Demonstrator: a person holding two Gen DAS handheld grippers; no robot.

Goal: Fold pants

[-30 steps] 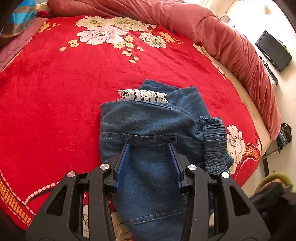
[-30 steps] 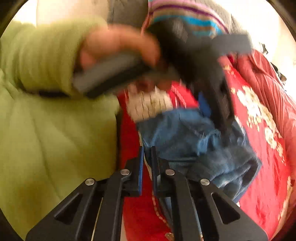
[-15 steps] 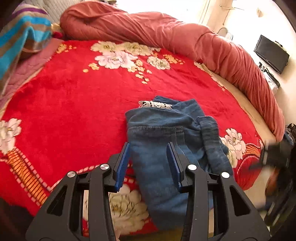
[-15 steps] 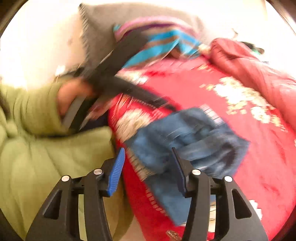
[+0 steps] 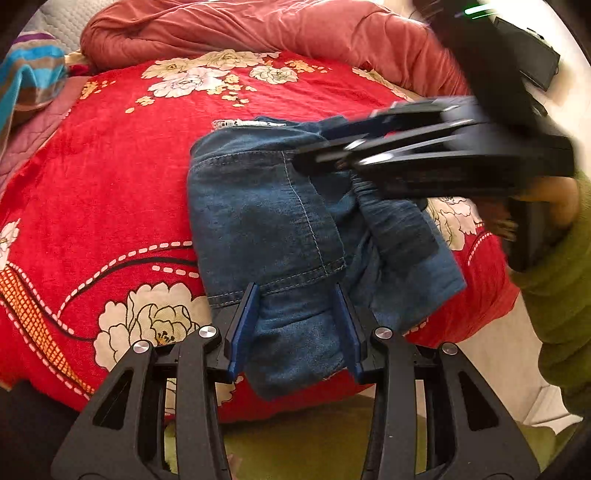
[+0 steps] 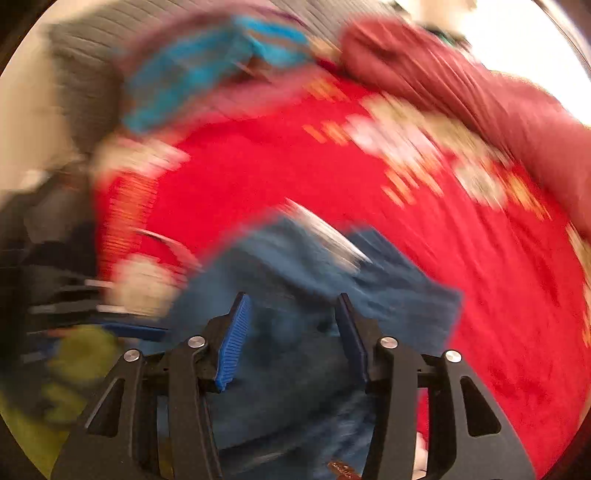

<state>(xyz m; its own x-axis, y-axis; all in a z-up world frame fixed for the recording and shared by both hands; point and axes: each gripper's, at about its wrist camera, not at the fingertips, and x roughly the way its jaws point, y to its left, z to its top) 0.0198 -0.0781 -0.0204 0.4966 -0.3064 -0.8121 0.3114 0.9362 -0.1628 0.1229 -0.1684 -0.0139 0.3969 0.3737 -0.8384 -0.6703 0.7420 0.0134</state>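
1. The denim pants (image 5: 280,221) lie folded into a compact bundle on the red floral blanket (image 5: 110,177) near its front edge, white lace trim at the far edge.
2. No legible writing.
3. Left gripper (image 5: 297,325) spread, empty; right gripper (image 6: 291,336) has just been closing, still parted, holding nothing.

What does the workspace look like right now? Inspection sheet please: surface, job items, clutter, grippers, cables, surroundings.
Surface: red floral blanket covering a bed.
Job's things: blue denim pants, folded into a compact bundle near the bed's front edge, one end hanging over it.
Clutter: striped cloth at the far left; rolled pink-red quilt along the back.
Grippers: left gripper open, above the pants; right gripper open, nothing clamped, jaws have just been closing slightly; view motion-blurred.
Cables: nothing seen.
Surroundings: dark screen at the far right; green sleeve.
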